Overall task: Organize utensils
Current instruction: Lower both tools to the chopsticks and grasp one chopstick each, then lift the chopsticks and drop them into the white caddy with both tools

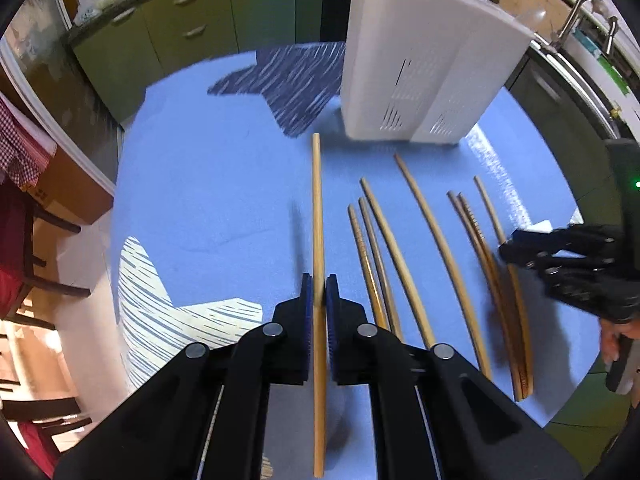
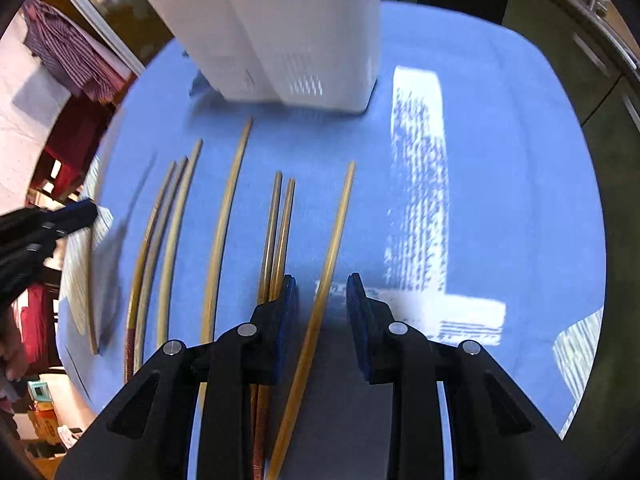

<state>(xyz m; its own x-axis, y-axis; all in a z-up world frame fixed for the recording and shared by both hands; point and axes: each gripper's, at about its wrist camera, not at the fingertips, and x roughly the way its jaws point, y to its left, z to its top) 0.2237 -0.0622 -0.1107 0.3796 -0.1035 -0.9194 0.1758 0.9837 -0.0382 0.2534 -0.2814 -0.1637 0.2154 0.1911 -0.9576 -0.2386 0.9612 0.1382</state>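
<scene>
Several wooden chopsticks lie side by side on a blue tablecloth (image 1: 208, 184). My left gripper (image 1: 319, 292) is shut on one light chopstick (image 1: 317, 208) and holds it pointing toward a white utensil holder (image 1: 424, 60). My right gripper (image 2: 322, 300) is open, its jaws on either side of a thin chopstick (image 2: 338, 220) that lies on the cloth. The right gripper also shows at the right edge of the left wrist view (image 1: 508, 250). The left gripper also shows at the left edge of the right wrist view (image 2: 86, 212). The holder also shows in the right wrist view (image 2: 280, 28), upright at the far end of the row.
The cloth covers a round table with patterned patches (image 1: 296, 80). Green kitchen cabinets (image 1: 168, 36) stand beyond the table. A chair (image 1: 36, 248) and red checked fabric are at the left. A counter with a tap (image 1: 576, 12) is at the far right.
</scene>
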